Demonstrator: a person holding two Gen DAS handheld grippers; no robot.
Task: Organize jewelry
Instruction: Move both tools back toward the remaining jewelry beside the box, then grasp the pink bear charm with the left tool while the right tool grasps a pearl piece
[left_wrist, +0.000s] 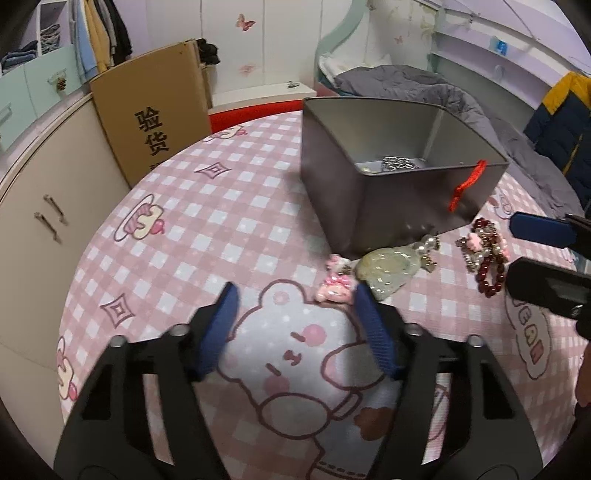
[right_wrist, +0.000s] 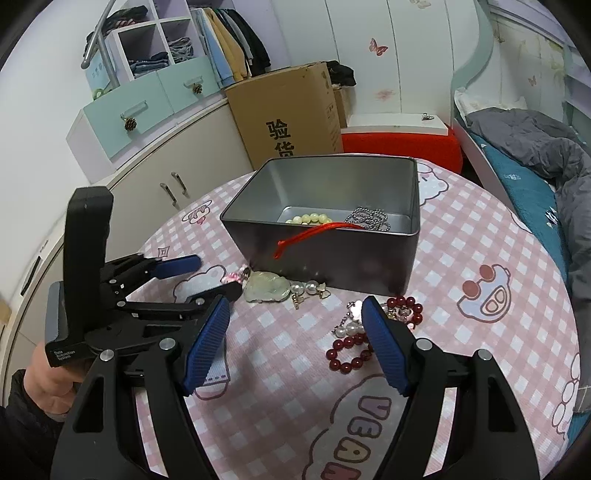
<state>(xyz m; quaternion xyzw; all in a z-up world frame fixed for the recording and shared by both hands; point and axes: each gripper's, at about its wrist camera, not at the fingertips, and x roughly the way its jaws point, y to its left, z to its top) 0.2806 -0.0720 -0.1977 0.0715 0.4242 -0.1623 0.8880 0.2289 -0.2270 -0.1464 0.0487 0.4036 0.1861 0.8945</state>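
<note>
A grey tin box (left_wrist: 399, 184) (right_wrist: 332, 254) stands on the pink checked tablecloth. It holds a pale green bead bracelet (right_wrist: 310, 218) and a silver bead chain (right_wrist: 369, 218), and a red cord (right_wrist: 306, 236) hangs over its front wall. In front of the tin lie a pink charm (left_wrist: 334, 286), a jade pendant (left_wrist: 386, 269) (right_wrist: 267, 288), pearl earrings (right_wrist: 308, 288) and a dark red bead bracelet (left_wrist: 487, 273) (right_wrist: 345, 356). My left gripper (left_wrist: 295, 291) (right_wrist: 218, 275) is open, its right fingertip beside the pink charm. My right gripper (right_wrist: 295, 306) is open, its right finger over the red bracelet.
A tall cardboard box (right_wrist: 291, 110) and a beige cabinet (right_wrist: 177, 184) stand behind the round table on the left. A red stool (right_wrist: 399, 144) is behind the tin, and a bed with a grey quilt (right_wrist: 535, 147) is on the right. A hand (right_wrist: 48, 376) holds the left gripper.
</note>
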